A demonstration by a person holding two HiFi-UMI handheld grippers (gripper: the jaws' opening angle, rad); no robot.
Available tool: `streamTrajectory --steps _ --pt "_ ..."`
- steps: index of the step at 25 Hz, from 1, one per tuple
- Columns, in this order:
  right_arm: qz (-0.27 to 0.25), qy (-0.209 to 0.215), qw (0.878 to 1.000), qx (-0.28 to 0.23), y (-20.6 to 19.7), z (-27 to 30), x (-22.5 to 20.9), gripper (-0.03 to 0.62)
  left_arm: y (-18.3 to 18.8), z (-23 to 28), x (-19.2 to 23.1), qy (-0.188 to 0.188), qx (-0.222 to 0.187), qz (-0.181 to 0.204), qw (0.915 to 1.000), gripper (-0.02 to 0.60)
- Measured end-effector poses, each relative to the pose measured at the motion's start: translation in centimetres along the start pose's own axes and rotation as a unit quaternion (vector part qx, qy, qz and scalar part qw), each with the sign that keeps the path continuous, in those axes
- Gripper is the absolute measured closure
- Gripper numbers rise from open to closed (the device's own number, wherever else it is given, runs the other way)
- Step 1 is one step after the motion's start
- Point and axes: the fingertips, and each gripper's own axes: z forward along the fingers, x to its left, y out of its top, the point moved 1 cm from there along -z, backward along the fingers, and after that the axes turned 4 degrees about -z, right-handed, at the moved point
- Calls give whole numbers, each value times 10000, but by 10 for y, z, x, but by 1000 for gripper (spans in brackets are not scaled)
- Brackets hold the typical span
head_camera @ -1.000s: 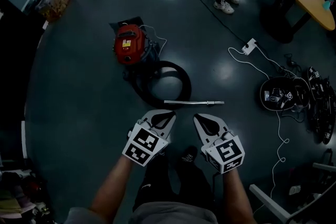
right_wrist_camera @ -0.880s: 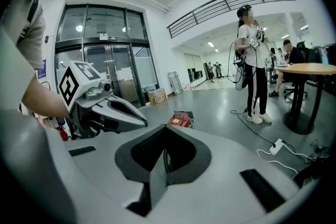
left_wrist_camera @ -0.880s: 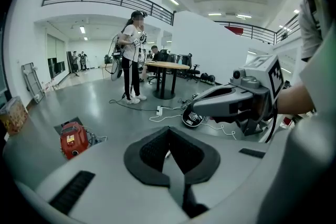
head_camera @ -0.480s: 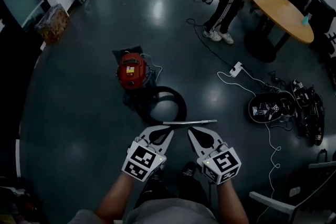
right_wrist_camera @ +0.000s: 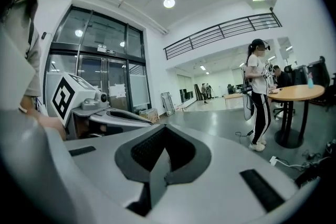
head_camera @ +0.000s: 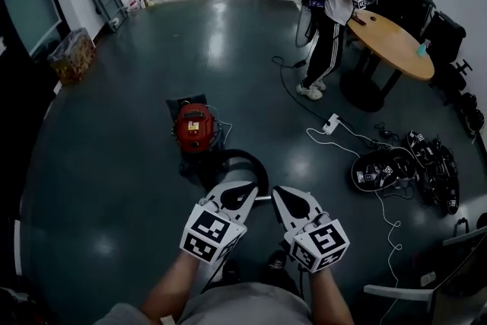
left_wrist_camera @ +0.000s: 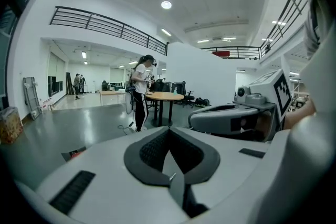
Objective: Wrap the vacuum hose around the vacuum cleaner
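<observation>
Two tongs are held out side by side in front of the person wearing the camera, near each other but not touching. The left tongs [head_camera: 245, 186] have their jaws pressed together on nothing, and the right tongs [head_camera: 280, 191] are closed the same way, also empty. Each has its marker cube back by the wrist.

Just past their tips, about the middle of the dark floor [head_camera: 114, 171], the red vacuum cleaner [head_camera: 194, 127] stands upright. Its black vacuum hose [head_camera: 243, 154] lies in a loose loop on the floor just beside it on the near side, not wound around the body. A sliver of a metal wand [head_camera: 263, 199] shows between the two tongs.

Toward the floor's far right corner another person [head_camera: 331, 19] stands at a round wooden table [head_camera: 388, 42]. A white power strip [head_camera: 330, 122] lies on the floor between that table and the cleaner, and a heap of black gear [head_camera: 415, 167] sits near the right edge
</observation>
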Motion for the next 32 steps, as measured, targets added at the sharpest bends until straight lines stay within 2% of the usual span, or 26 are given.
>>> streamTrajectory --steps 6,14,32 --pt "-284 -32 9992 -277 28 -3 29 589 17 -29 -4 -72 -255 104 9996 574" --pt "-413 -32 9982 -441 40 3 55 589 20 -53 1 -82 -437 164 9989 574" --pt "-434 -78 9979 -478 46 0 66 589 20 -70 1 -108 -489 171 9986 574"
